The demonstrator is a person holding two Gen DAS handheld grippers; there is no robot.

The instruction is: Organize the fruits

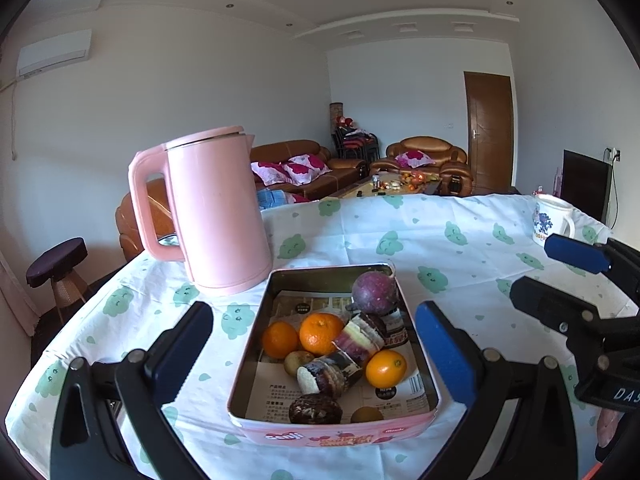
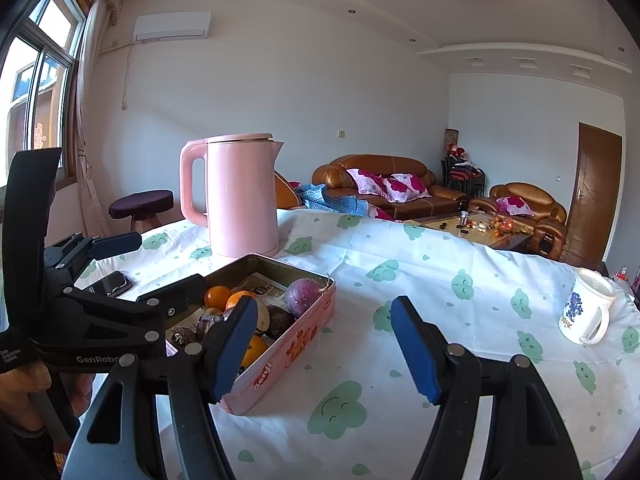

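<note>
Table (image 1: pixel 460 216) with white cloth, green cloud print, carries everything. Pink kettle (image 1: pixel 216 212) upright, ahead-left of the left tool (image 1: pixel 320 344), just beyond the tin's far-left corner.

Pink tin (image 1: pixel 332 434), lid off, sits directly ahead of the left tool, framed between its two blue pads; pads well clear of the tin walls on both sides. Left tool spread wide, holding nothing.

Right tool (image 2: pixel 324 350) also spread, empty, over bare cloth; tin is to its left, left finger overlapping the tin's near corner in view, contact unclear. White mug (image 2: pixel 586 308) far ahead-right of the right tool, upright.

Inside tin: purple round fruit (image 1: pixel 374 292) at the far right corner, three oranges (image 1: pixel 322 332) mid-tin, striped cut pieces (image 1: pixel 360 338) piled between them, dark lump (image 1: pixel 316 408) and a brownish fruit (image 1: pixel 366 414) at the near wall. Printed paper lines the bottom.

Dark phone-like object (image 2: pixel 112 282) beside the tin on its far side from the right tool.
</note>
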